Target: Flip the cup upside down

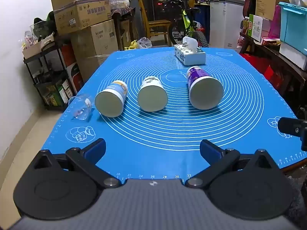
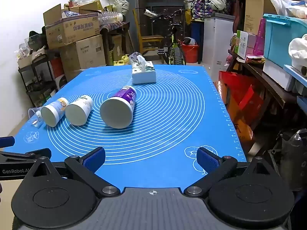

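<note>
Paper cups, light-blue [image 1: 112, 100], white [image 1: 152, 95] and purple [image 1: 203, 88], lie sideways, empty, beside a clear plastic cup [image 1: 81, 107]; my left gripper [image 1: 152, 149] and right gripper [image 2: 151, 158] gape wide, holding nothing.

The left gripper [image 1: 153, 149] is held level and low, its two blue-padded fingers [image 1: 95, 149] spread wide apart with nothing between them. The right gripper [image 2: 151, 158] sits in much the same pose, its fingers [image 2: 208, 159] likewise spread wide and holding nothing. The two are side by side: a black part of the right gripper shows at the right edge of the left wrist view, and the left gripper's blue-tipped finger and black linkage show at the left edge of the right wrist view.
</note>
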